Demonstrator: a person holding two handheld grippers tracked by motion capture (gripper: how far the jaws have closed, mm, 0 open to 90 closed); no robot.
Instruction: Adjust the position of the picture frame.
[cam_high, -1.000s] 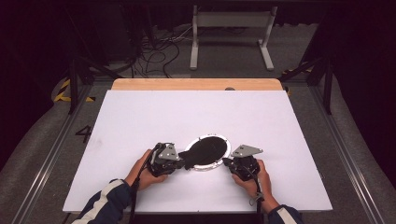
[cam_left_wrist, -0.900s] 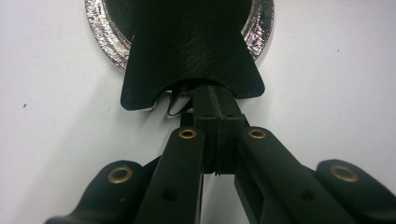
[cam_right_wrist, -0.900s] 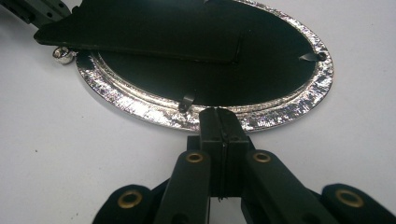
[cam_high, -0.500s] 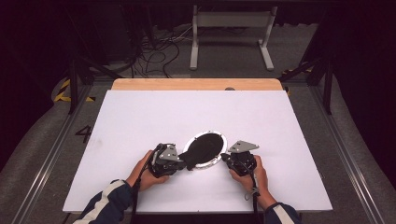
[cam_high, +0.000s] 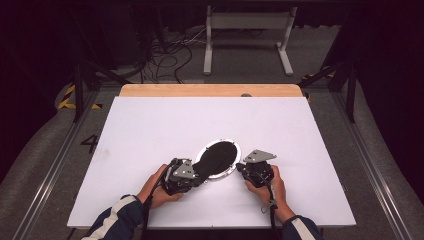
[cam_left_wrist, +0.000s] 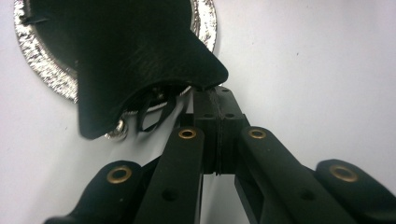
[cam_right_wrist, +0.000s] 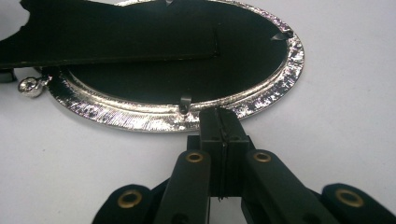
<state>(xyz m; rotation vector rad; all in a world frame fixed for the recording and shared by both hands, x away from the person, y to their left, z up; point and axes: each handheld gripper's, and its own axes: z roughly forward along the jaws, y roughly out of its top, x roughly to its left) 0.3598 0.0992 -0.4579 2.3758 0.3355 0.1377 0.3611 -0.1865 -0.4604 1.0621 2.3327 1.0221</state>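
I have the oval silver frame (cam_high: 223, 172) lying flat toward the near middle of the white table (cam_high: 150, 130), well clear of every table edge, with bare surface all around it. My left gripper (cam_left_wrist: 215, 93) has its jaws pressed together, pinching the corner of the black backing flap (cam_left_wrist: 140, 56) and lifting it off the frame. My right gripper (cam_right_wrist: 223, 114) sits with jaws together, tips touching the frame's near rim; whether they pinch it I cannot tell
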